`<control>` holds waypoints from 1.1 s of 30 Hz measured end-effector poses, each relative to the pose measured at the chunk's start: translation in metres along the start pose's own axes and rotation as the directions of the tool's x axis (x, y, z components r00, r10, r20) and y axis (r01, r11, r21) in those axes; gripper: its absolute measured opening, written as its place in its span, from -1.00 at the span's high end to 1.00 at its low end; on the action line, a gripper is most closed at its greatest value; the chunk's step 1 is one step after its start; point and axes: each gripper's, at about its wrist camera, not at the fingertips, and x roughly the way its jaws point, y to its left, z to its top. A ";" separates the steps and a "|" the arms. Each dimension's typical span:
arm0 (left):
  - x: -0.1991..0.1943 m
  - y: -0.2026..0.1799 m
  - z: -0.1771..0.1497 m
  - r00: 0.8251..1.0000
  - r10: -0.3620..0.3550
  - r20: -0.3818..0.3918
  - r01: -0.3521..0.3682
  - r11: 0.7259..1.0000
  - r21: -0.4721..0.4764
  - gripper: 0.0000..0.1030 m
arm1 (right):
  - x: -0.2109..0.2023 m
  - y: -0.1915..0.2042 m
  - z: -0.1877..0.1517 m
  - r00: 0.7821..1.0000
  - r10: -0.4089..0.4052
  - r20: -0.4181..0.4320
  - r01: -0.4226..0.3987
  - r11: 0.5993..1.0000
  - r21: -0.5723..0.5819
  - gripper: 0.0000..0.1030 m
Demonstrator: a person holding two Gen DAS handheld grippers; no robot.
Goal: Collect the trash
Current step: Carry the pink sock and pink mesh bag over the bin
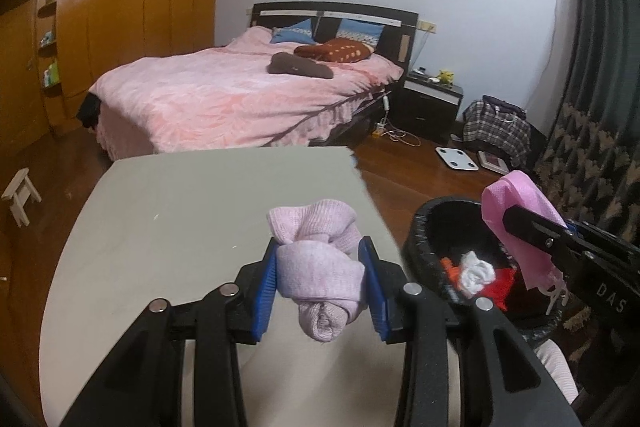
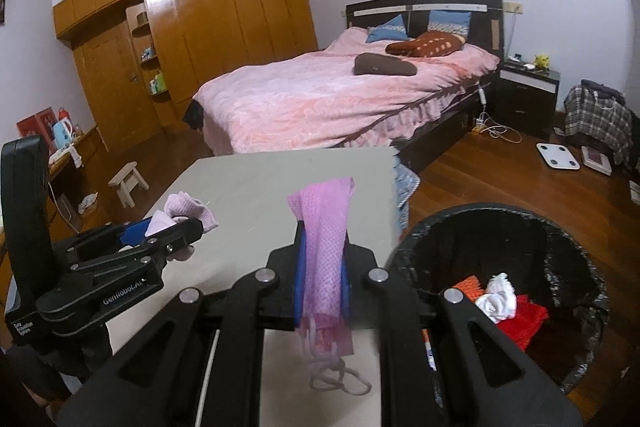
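My left gripper (image 1: 320, 277) is shut on a balled pale pink sock (image 1: 316, 259) and holds it above the grey table (image 1: 168, 219). It shows at the left of the right wrist view (image 2: 176, 227). My right gripper (image 2: 322, 275) is shut on a pink face mask (image 2: 326, 227) with its ear loops hanging below. In the left wrist view the mask (image 1: 516, 211) hangs over the rim of the black bin (image 1: 440, 223). The bin (image 2: 576, 251), lined with a black bag, stands to the right of the table and holds white, red and orange scraps (image 2: 500, 299).
A bed with a pink cover (image 2: 328, 99) stands beyond the table. A small wooden stool (image 2: 128, 181) is on the floor at the left, a white scale (image 2: 558, 155) and a plaid bag (image 2: 596, 119) at the right. Dark curtains (image 1: 592, 131) hang by the bin.
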 end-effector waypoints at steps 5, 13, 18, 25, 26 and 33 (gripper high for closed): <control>-0.002 -0.025 0.006 0.999 -0.040 0.014 0.040 0.999 0.026 0.24 | -0.018 -0.015 0.003 0.999 -0.024 0.033 0.024 1.000 0.014 0.75; -0.004 -0.065 0.016 0.994 -0.105 0.037 0.102 0.992 0.080 0.24 | -0.043 -0.044 0.008 0.993 -0.081 0.082 0.078 0.996 0.043 0.74; -0.001 -0.086 0.022 0.989 -0.140 0.045 0.135 0.986 0.102 0.24 | -0.052 -0.062 0.010 0.988 -0.120 0.098 0.114 0.992 0.062 0.74; 0.008 -0.117 0.030 0.981 -0.187 0.051 0.179 0.974 0.136 0.24 | -0.059 -0.090 0.008 0.979 -0.174 0.103 0.167 0.983 0.078 0.74; 0.009 -0.123 0.030 0.980 -0.194 0.053 0.185 0.972 0.142 0.24 | -0.060 -0.095 0.007 0.978 -0.183 0.103 0.175 0.981 0.083 0.74; 0.026 -0.152 0.032 0.971 -0.235 0.041 0.225 0.959 0.170 0.24 | -0.059 -0.127 0.002 0.969 -0.232 0.089 0.221 0.968 0.118 0.74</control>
